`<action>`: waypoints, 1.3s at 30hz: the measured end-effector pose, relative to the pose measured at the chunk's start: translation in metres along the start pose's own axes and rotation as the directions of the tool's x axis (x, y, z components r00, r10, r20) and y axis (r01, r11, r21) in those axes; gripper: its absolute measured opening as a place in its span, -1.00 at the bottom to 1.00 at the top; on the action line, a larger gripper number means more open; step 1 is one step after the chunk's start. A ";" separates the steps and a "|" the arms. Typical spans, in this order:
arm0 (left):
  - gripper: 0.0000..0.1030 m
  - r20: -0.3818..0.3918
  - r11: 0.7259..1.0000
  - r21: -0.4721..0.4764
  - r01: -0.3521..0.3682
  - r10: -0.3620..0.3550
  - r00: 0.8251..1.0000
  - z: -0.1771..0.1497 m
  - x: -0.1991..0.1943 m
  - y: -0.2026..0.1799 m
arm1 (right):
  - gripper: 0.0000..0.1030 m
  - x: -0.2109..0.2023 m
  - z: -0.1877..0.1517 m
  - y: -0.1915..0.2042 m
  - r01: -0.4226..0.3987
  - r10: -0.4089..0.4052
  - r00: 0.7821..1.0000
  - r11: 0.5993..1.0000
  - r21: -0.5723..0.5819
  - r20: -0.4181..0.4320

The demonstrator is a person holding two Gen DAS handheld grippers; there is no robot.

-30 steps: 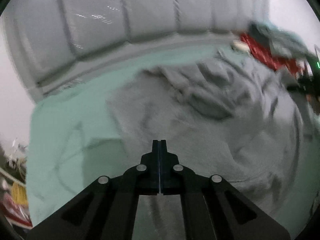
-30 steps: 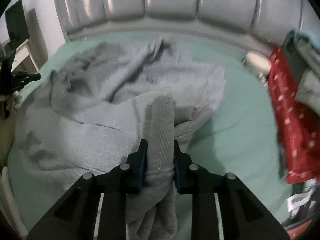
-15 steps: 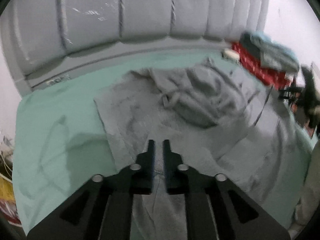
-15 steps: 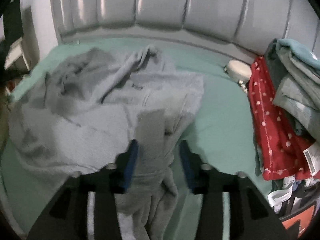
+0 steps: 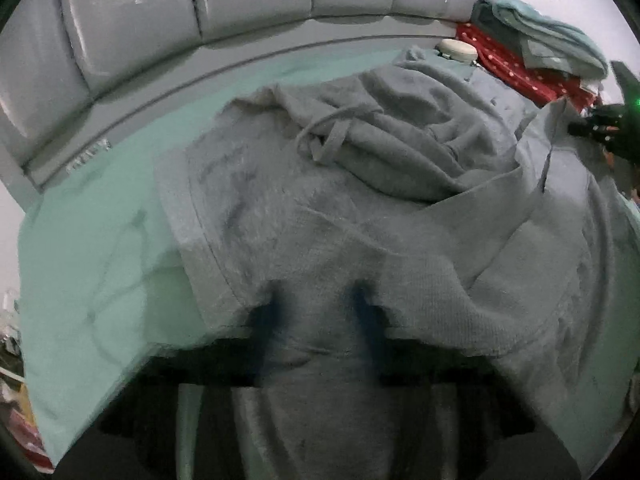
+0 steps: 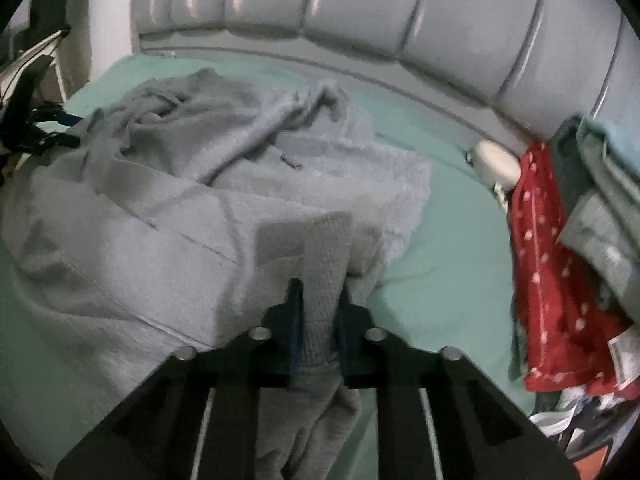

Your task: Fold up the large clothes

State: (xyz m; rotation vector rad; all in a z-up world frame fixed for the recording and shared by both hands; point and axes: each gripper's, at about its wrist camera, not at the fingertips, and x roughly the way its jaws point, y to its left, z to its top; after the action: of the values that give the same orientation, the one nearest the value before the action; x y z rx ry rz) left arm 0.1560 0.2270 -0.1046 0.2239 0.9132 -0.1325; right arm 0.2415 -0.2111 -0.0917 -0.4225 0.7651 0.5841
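A mint-green bed sheet [image 6: 436, 280] covers the mattress, and behind it stands a grey padded headboard [image 6: 360, 20] with upright channels. At the far edge of the bed lies a red white-dotted cloth [image 6: 552, 280] with a pile of grey and teal folded garments [image 6: 600, 200] on top. Just beside it, near the headboard, sits a small cream-white rounded object [image 6: 494, 158], too blurred to identify, perhaps a case.
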 end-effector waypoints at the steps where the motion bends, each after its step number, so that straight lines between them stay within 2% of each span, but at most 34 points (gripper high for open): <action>1: -0.84 0.019 1.000 -0.007 0.001 -0.001 1.000 0.000 -0.007 0.002 | -0.85 -0.009 0.003 0.002 0.014 -0.013 0.999 1.000 -0.013 0.031; 7: -0.88 0.153 0.997 -0.072 -0.025 0.036 0.988 0.003 -0.071 0.010 | -0.86 -0.054 0.021 -0.010 0.003 -0.010 0.979 0.999 0.038 0.203; 10: -0.88 0.261 0.987 -0.161 -0.009 0.052 0.964 0.009 -0.107 0.026 | -0.86 -0.065 0.032 -0.027 -0.016 -0.012 0.963 0.995 0.100 0.269; 12: -0.88 0.323 0.974 -0.225 0.036 0.040 0.945 0.016 -0.122 0.041 | -0.86 -0.061 0.044 -0.041 -0.033 -0.009 0.957 0.989 0.142 0.289; 15: -0.88 0.383 0.954 -0.288 0.083 0.035 0.923 0.034 -0.125 0.060 | -0.86 -0.049 0.065 -0.054 -0.030 -0.025 0.951 0.985 0.171 0.309; 17: -0.87 0.402 0.954 -0.292 0.067 0.059 0.914 0.054 -0.118 0.066 | -0.86 -0.041 0.080 -0.059 -0.011 -0.046 0.946 0.984 0.176 0.320; 21: -0.87 0.405 0.963 -0.268 0.000 0.113 0.907 0.097 -0.093 0.076 | -0.85 -0.012 0.116 -0.073 0.034 -0.100 0.937 0.980 0.198 0.335; 23: -0.87 0.400 0.960 -0.281 -0.018 0.134 0.907 0.113 -0.075 0.088 | -0.85 0.002 0.129 -0.079 0.051 -0.119 0.934 0.977 0.206 0.336; 28: -0.85 0.322 0.935 -0.349 -0.058 0.178 0.930 0.137 -0.010 0.122 | -0.85 0.062 0.159 -0.095 0.075 -0.141 0.951 0.969 0.235 0.276; 31: -0.82 0.253 0.905 -0.417 -0.090 0.210 0.944 0.133 0.033 0.134 | -0.85 0.096 0.164 -0.089 0.140 -0.182 0.966 0.965 0.221 0.182; 34: -0.72 0.210 0.863 -0.490 -0.121 0.252 0.945 0.121 0.046 0.142 | -0.81 0.120 0.159 -0.077 0.219 -0.239 0.967 0.958 0.187 0.091; 35: -0.65 0.210 0.860 -0.495 -0.127 0.260 0.943 0.118 0.045 0.141 | -0.74 0.121 0.155 -0.075 0.235 -0.253 0.964 0.954 0.186 0.078; 36: -0.38 0.217 0.869 -0.477 -0.136 0.265 0.939 0.116 0.042 0.137 | -0.58 0.119 0.150 -0.074 0.252 -0.269 0.961 0.949 0.192 0.068; 37: 0.01 0.227 0.886 -0.442 -0.140 0.262 0.938 0.117 0.038 0.131 | -0.47 0.115 0.147 -0.074 0.254 -0.273 0.960 0.944 0.209 0.063; 39: 0.26 0.247 0.923 -0.362 -0.128 0.227 0.942 0.125 0.033 0.115 | 0.27 0.103 0.139 -0.079 0.225 -0.249 0.967 0.939 0.262 0.062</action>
State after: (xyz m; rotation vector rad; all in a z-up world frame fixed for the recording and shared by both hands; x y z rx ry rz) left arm 0.2956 0.3070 -0.0412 -0.0372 0.6096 0.1629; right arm 0.4227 -0.1604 -0.0660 -0.2441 0.6760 0.2724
